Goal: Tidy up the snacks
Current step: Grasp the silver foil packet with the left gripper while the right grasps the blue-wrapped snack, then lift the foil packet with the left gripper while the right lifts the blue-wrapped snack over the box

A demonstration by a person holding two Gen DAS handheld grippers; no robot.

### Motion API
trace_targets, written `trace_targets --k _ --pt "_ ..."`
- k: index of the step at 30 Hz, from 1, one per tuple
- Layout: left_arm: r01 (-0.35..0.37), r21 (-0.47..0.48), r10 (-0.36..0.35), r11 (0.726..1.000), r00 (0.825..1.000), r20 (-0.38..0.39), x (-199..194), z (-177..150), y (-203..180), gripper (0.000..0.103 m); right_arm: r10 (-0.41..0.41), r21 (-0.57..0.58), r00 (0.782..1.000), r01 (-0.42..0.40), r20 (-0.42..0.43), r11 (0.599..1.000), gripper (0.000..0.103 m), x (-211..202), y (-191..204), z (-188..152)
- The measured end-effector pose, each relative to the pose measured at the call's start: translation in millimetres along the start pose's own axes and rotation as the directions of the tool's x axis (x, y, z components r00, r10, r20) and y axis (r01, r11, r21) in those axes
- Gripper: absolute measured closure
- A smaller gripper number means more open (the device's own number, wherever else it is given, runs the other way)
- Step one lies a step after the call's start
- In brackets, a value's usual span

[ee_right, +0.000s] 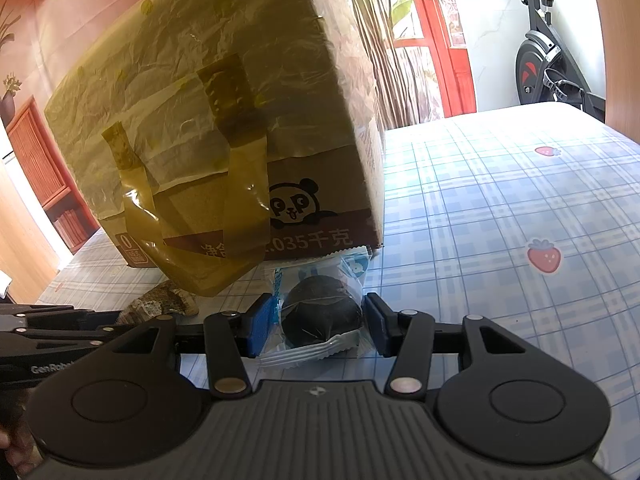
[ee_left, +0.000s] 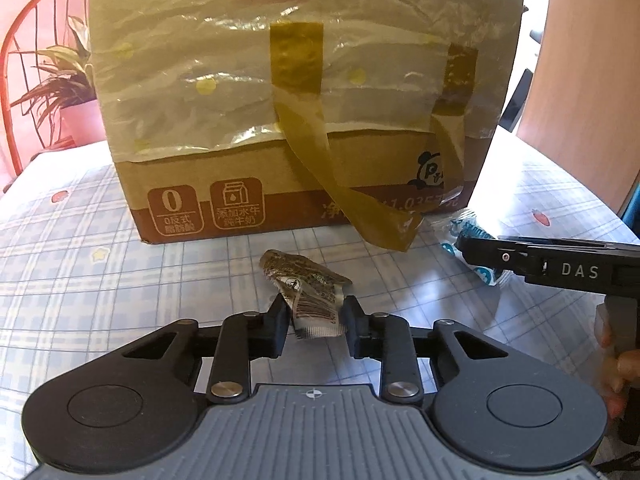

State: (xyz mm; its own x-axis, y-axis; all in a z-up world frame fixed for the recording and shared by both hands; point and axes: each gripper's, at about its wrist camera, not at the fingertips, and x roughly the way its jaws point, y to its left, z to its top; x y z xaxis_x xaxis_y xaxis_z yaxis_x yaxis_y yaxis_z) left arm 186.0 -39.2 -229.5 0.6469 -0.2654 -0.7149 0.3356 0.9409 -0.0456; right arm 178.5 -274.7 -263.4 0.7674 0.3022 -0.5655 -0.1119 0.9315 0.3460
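Observation:
A tall cardboard box wrapped in plastic and tape stands on the table; it also shows in the right wrist view. My left gripper is shut on a brown snack packet just in front of the box. My right gripper is shut on a clear blue-and-white packet holding a dark round cake by the box's right corner. The right gripper's body shows at the right of the left wrist view. The brown packet shows at the left of the right wrist view.
The table has a blue plaid cloth with strawberry prints. A loose tape strip hangs off the box front. A red chair and a plant stand behind at the left. An exercise bike stands beyond the table.

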Motion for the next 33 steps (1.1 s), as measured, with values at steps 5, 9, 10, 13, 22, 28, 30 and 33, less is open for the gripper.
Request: trace_targets --k 5,9,10,13,22,28,30,33 --pt "0.021 -0.005 -0.021 1.000 1.000 0.009 -12.4 -4.2 4.3 0.081 0.006 -0.013 1.000 -0.006 0.006 1.000 0.052 -1.3 2.3 -0.8" --pt "0.027 -0.024 -0.026 0.999 0.999 0.026 -22.5 -5.7 10.6 0.086 0.003 -0.029 1.000 -0.003 0.010 1.000 0.052 -3.1 5.0 -1.9" --pt "0.029 -0.030 -0.028 0.999 0.999 0.033 -25.6 -6.2 12.4 0.088 0.000 -0.031 1.000 0.000 0.010 1.000 0.052 -3.4 5.5 -2.0" --pt "0.043 -0.040 -0.041 0.998 0.998 0.051 -32.3 -6.7 16.4 0.093 -0.009 -0.040 1.000 0.009 0.009 0.999 0.053 -4.6 7.4 -1.8" --pt "0.080 -0.077 -0.071 0.994 0.991 0.118 -52.0 -7.3 29.3 0.096 -0.026 -0.052 0.999 0.027 0.023 0.998 0.053 -15.5 14.5 0.3" --pt "0.093 -0.082 -0.078 0.992 0.982 0.172 -64.7 -5.2 29.6 0.096 -0.045 -0.056 0.997 0.048 0.060 0.997 0.053 -35.6 19.2 5.8" --pt "0.100 -0.075 -0.084 0.992 0.977 0.197 -71.8 -3.6 29.1 0.096 -0.050 -0.050 0.996 0.054 0.080 0.997 0.053 -44.2 20.5 8.9" --pt "0.103 -0.060 -0.086 0.993 0.968 0.236 -84.6 -1.3 28.5 0.096 -0.053 -0.040 0.992 0.058 0.118 0.998 0.053 -59.7 23.2 15.0"
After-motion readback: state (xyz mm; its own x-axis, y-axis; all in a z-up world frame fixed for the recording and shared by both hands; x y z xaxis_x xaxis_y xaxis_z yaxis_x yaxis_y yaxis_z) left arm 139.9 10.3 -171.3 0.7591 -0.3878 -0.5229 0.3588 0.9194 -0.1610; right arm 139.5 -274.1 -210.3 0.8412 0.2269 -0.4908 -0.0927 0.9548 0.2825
